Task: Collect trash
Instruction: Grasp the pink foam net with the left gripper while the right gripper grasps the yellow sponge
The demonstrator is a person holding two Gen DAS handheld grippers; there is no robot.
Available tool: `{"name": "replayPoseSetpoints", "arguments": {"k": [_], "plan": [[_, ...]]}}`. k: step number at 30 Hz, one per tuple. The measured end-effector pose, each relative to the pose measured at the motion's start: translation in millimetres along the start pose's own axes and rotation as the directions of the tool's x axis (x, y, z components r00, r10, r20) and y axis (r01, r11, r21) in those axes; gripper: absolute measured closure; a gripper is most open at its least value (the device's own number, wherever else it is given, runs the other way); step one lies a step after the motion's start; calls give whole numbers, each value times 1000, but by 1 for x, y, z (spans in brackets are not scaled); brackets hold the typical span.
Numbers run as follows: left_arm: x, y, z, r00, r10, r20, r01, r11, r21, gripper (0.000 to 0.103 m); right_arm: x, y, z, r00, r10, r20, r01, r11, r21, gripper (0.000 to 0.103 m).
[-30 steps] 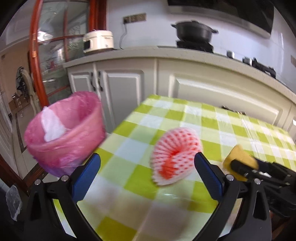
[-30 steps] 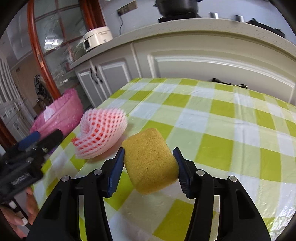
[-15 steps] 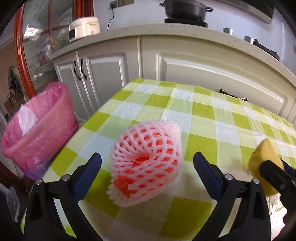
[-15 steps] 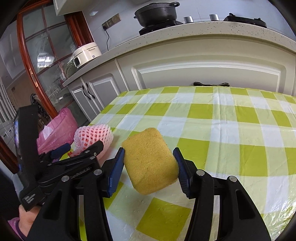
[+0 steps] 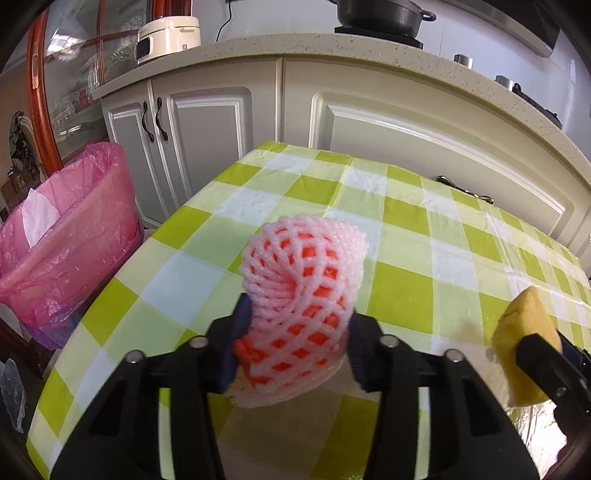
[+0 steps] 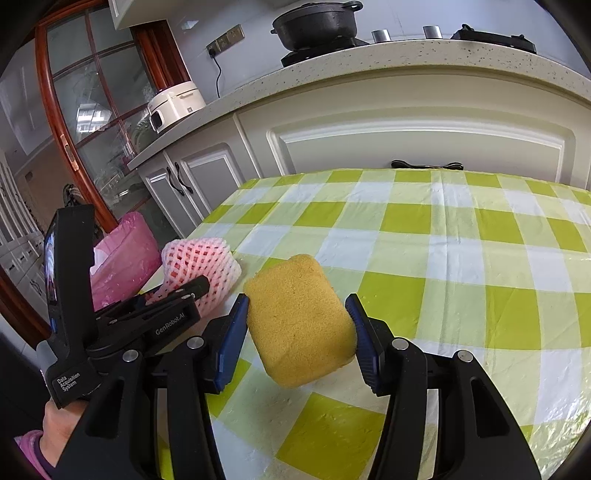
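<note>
A pink foam fruit net (image 5: 303,295) with red showing through stands on the green-checked table (image 5: 402,295). My left gripper (image 5: 297,332) is shut on it, squeezing it between the blue pads. The net also shows in the right wrist view (image 6: 199,262). My right gripper (image 6: 299,328) is shut on a yellow sponge (image 6: 299,317), held just above the table; the sponge also shows at the right of the left wrist view (image 5: 524,343). A bin with a pink bag (image 5: 70,236) stands on the floor left of the table, with white paper inside.
White kitchen cabinets (image 5: 369,122) and a counter run behind the table, with a rice cooker (image 5: 168,35) and a black pot (image 5: 380,14) on top. A glass door with a red frame (image 6: 92,118) is at the left. The table's left edge is close to the bin.
My left gripper moved forward around the foam net and closed on it; it was open before. My right gripper still holds the sponge and has hardly moved.
</note>
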State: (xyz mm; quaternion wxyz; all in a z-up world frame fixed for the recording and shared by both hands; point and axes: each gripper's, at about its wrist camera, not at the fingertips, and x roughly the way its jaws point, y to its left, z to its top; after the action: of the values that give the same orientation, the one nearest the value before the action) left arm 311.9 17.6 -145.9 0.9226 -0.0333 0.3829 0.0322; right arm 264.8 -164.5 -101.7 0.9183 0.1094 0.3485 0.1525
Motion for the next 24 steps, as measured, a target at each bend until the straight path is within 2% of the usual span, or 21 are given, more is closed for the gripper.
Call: {"name": "replayPoseSetpoints", "arguments": {"k": [3, 14, 24], "plan": [[-9, 1, -3, 1000, -10, 18, 10, 1000, -6, 67, -2, 3, -1, 1000, -3, 9, 3, 1000, -6, 52], [-66, 5, -23, 993, -22, 120, 22, 1000, -4, 68, -13, 5, -2, 999, -19, 41, 19, 1000, -7, 52], [-113, 17, -29, 982, -28, 187, 31, 999, -10, 68, -29, 23, -2, 997, -10, 72, 14, 999, -47, 52]]}}
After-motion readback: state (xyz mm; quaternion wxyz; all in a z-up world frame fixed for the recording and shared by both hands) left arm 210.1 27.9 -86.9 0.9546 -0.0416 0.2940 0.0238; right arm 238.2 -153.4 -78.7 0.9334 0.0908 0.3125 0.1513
